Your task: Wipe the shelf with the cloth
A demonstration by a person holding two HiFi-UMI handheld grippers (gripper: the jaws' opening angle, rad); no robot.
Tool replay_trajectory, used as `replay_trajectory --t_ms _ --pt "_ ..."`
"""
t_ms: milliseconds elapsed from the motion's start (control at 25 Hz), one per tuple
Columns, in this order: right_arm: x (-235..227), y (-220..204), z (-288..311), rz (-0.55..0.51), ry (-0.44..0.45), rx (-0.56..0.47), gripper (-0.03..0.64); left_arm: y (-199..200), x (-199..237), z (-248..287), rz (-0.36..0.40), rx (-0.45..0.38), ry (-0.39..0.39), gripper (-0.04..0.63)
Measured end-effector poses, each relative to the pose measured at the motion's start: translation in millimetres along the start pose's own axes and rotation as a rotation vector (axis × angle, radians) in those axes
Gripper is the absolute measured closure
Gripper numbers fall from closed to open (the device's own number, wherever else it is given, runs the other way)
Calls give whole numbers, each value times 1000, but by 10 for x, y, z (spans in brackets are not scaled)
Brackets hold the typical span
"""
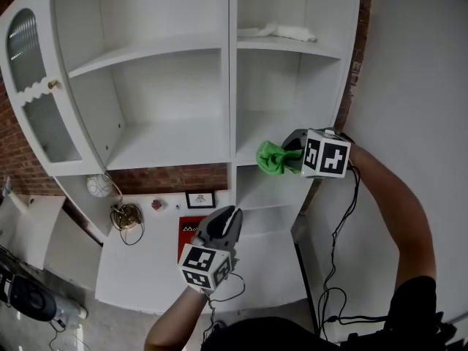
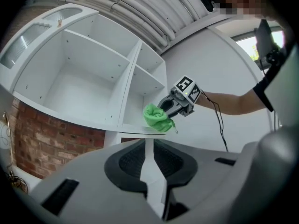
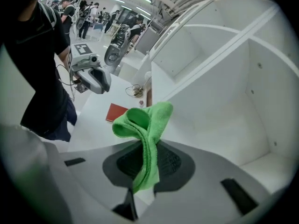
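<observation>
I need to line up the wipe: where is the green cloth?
Head view, right of centre: the green cloth is clamped in the right claw, at the front edge of the right-hand column's middle shelf.

left gripper [image 1: 227,215]: grey, topped by a cube [image 1: 207,265] of black-and-white squares | right gripper [image 1: 287,154]: trailed by black cable [image 1: 333,258] | black sleeve [image 1: 414,302] is worn

Red brick wall [image 1: 16,148] left; plain white wall [image 1: 417,64] right; ribbed ceiling [image 2: 154,6].
</observation>
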State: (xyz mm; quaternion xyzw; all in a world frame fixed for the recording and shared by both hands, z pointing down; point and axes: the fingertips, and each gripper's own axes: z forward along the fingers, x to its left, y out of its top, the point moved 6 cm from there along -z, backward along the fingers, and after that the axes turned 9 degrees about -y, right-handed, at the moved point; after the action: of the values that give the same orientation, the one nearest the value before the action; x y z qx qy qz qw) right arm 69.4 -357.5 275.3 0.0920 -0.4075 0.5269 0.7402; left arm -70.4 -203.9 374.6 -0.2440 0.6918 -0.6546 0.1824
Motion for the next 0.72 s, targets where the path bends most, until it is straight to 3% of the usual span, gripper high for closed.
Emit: replay_trajectory --t_ms 200,400,480,720 --pt "-732 -65 121 49 -268 13 565 42 145 -80 10 -4 52 540" --pt "-1293 -240 680 81 -437 179 565 -58 345 -306 1 28 138 540" --pt "-1514 -301 951 90 -459 235 565 -106 438 -426 -7 40 188 540" --pt "-1850 -652 1644 108 -406 414 565 -152 644 -853 -26 50 319 540"
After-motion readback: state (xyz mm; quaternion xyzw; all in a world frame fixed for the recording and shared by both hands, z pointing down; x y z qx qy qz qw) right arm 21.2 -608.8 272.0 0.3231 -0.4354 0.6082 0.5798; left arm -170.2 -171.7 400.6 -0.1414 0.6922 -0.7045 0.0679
